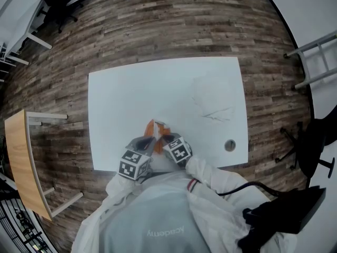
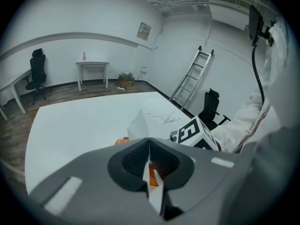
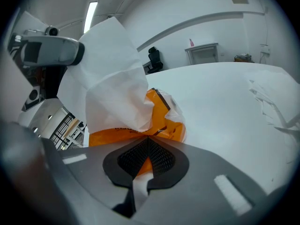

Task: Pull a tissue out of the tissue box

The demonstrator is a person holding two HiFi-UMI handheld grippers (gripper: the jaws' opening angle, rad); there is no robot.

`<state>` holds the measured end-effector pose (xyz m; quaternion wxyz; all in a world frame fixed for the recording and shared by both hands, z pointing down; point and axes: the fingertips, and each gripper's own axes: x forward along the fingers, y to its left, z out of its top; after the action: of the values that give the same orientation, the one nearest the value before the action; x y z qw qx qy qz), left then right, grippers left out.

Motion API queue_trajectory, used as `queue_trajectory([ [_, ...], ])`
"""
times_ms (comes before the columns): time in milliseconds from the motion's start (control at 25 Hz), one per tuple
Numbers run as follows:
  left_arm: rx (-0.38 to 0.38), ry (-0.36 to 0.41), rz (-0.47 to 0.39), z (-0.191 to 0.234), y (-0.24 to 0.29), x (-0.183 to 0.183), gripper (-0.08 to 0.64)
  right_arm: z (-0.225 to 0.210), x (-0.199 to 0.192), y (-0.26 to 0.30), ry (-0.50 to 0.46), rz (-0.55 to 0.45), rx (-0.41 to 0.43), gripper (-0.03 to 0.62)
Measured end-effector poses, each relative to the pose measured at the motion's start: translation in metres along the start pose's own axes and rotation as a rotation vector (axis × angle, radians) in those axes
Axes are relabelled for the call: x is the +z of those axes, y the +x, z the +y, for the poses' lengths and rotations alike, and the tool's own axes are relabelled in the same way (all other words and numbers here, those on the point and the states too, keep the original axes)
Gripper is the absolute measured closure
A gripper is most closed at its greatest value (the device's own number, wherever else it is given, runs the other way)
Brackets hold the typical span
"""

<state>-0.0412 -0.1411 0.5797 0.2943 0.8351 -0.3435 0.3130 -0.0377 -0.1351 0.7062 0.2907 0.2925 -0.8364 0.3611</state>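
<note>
Head view: orange tissue pack [image 1: 151, 128] near front edge of white table [image 1: 210, 88], left gripper [image 1: 149, 141] and right gripper [image 1: 162, 139] both at it; left gripper view: jaws pinched on white tissue [image 2: 140, 123]; right gripper view: jaws clamped on the pack's wrapper, tissue standing above.

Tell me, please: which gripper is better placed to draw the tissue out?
Left. The left gripper has its jaws shut on the white tissue, while the right gripper pinches the orange tissue pack, so it likely serves better to hold the pack steady.
</note>
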Motion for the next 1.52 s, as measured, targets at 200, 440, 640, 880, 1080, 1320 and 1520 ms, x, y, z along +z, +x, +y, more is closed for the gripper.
queue_trajectory([
  [200, 0.023, -0.017, -0.017, 0.007, -0.012, 0.001, 0.560, 0.002, 0.000, 0.001, -0.005, 0.002, 0.001, 0.592],
  [440, 0.043, -0.027, -0.033, 0.014, -0.024, 0.007, 0.560, 0.002, -0.002, 0.002, -0.006, 0.005, 0.001, 0.592],
  [640, 0.063, -0.036, -0.048, 0.022, -0.030, 0.010, 0.560, 0.000, -0.002, 0.002, -0.005, 0.006, -0.002, 0.592],
  [880, 0.089, -0.044, -0.066, 0.031, -0.041, 0.014, 0.560, -0.007, -0.006, 0.008, -0.013, -0.014, -0.017, 0.592],
  [1080, 0.107, -0.039, -0.073, 0.034, -0.051, 0.018, 0.560, -0.007, -0.007, 0.009, -0.010, -0.010, -0.017, 0.592],
  [1320, 0.126, -0.025, -0.088, 0.032, -0.063, 0.024, 0.560, -0.008, -0.006, 0.008, -0.014, -0.025, -0.016, 0.592],
  [1520, 0.152, -0.017, -0.096, 0.037, -0.072, 0.028, 0.559, -0.006, -0.004, 0.007, -0.014, -0.023, -0.016, 0.592],
])
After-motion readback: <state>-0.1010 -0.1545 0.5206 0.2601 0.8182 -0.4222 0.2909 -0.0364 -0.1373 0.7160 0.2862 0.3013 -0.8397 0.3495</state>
